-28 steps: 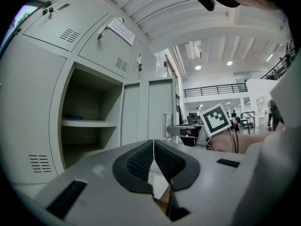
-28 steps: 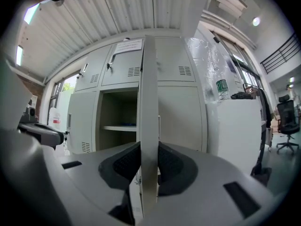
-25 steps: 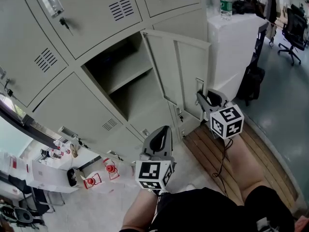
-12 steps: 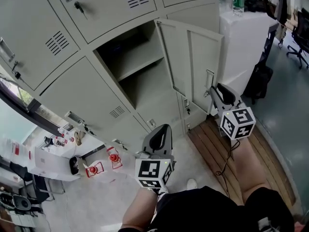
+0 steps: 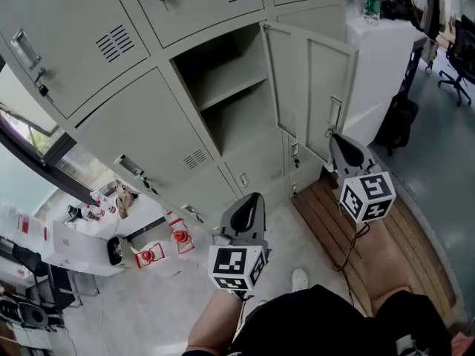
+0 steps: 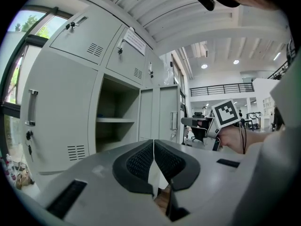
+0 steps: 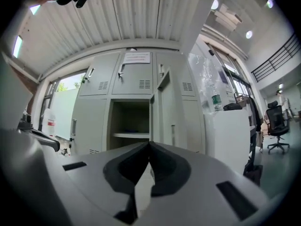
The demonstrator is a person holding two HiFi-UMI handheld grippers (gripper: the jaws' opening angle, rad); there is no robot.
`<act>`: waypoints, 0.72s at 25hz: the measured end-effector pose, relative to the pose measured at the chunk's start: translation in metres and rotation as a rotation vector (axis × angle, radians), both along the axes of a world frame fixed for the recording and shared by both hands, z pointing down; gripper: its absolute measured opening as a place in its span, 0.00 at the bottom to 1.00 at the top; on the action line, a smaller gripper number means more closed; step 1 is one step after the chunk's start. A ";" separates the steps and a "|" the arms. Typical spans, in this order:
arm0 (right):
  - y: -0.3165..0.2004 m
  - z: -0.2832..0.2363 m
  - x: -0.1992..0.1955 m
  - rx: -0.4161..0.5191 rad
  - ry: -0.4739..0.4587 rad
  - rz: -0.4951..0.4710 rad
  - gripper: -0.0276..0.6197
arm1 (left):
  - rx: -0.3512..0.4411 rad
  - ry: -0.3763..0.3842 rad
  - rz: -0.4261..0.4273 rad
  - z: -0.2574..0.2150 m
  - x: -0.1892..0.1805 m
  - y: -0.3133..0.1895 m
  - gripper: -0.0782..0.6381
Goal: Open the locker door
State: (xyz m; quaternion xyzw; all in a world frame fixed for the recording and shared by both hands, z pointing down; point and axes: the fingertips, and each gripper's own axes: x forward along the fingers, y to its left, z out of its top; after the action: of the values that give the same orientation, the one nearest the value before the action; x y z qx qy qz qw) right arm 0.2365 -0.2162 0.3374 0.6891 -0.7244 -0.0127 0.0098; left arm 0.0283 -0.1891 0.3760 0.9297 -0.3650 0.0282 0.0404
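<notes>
Overhead, head view: we log the locker door [image 5: 308, 80] swung open to the right of its compartment [image 5: 223, 99]. Its free edge is near the white cabinet [image 5: 375, 58], with little room left between them. Open floor [image 5: 148, 310] lies below the left gripper [image 5: 251, 199], and a wooden platform [image 5: 334, 225] lies under the right gripper [image 5: 338, 139]. That gripper's tip sits just below the door's handle [image 5: 335, 113]; we cannot tell whether they touch. The door already stood open a second ago, and the locker bank now sits further right in frame. Our legs are cut off at the bottom edge.

Left gripper view: jaws together, nothing between them. The open compartment is ahead, and the right gripper shows beside the door.

Right gripper view: jaws have just been closing and now meet, empty. The door is edge-on ahead, apart from the tips. Below the shelf [image 7: 131, 135] the compartment is too dark to read.
</notes>
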 end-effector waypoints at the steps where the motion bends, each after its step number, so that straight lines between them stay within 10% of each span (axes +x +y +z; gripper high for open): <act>1: 0.002 0.001 -0.015 -0.008 -0.003 -0.019 0.13 | 0.000 0.002 -0.001 0.000 -0.009 0.002 0.14; 18: 0.093 0.028 -0.222 -0.100 -0.003 -0.197 0.13 | -0.009 0.020 0.019 0.015 -0.122 0.071 0.14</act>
State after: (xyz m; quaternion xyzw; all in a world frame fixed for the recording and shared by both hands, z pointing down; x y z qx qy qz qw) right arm 0.0143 -0.1231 0.3651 0.6134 -0.7883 0.0234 0.0420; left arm -0.0940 -0.1182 0.3908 0.9333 -0.3554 0.0210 0.0482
